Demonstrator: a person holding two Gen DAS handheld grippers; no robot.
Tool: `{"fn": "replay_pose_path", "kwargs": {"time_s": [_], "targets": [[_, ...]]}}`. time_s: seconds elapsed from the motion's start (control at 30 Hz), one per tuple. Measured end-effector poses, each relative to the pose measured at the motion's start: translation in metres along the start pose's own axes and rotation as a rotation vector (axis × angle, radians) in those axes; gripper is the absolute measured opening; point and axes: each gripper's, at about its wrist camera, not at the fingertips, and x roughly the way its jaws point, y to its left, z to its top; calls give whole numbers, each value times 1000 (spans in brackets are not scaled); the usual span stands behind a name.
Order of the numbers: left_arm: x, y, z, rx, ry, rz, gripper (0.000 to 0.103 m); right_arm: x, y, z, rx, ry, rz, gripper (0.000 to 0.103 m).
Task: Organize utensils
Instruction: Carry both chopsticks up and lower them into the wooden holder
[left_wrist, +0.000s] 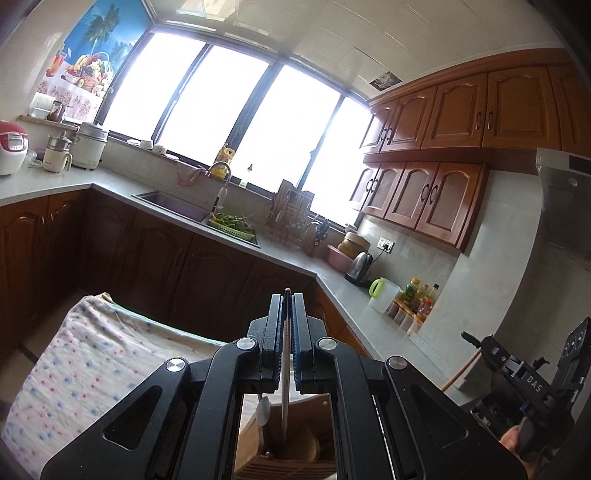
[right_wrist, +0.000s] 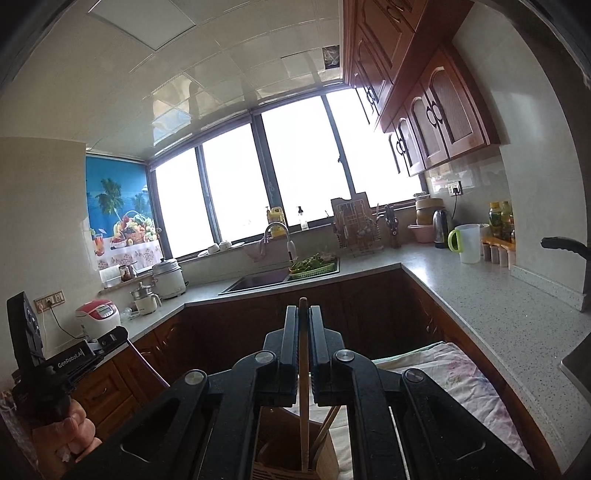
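My left gripper (left_wrist: 287, 300) is shut on a thin metal utensil handle (left_wrist: 284, 369) that hangs down into a wooden utensil holder (left_wrist: 284, 454) below it. A white spoon bowl (left_wrist: 263, 410) leans in the same holder. My right gripper (right_wrist: 303, 314) is shut on a wooden chopstick (right_wrist: 303, 387) whose lower end stands in the wooden holder (right_wrist: 291, 458); a second wooden stick (right_wrist: 327, 424) leans beside it. The right gripper's body also shows at the right edge of the left wrist view (left_wrist: 532, 384), and the left gripper's body shows at the left edge of the right wrist view (right_wrist: 44, 362).
The holder stands on a table covered with a dotted cloth (left_wrist: 92, 365). Behind is a U-shaped counter (right_wrist: 480, 295) with a sink (right_wrist: 258, 280), a basket of greens (right_wrist: 314, 264), a dish rack (right_wrist: 354, 229), a kettle (right_wrist: 441, 223), a jug (right_wrist: 467, 243) and a rice cooker (right_wrist: 99, 317).
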Motion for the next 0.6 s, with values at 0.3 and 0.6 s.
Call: {"fn": "replay_pose_path", "kwargs": {"time_s": [0.3,0.6], "targets": [[26,11,-37,1,73,29,3,29,-20,-39,70,66,-17,5],[41,6,-66,51,152,37,4,49,-25,-68,109,171,-5,5]]}}
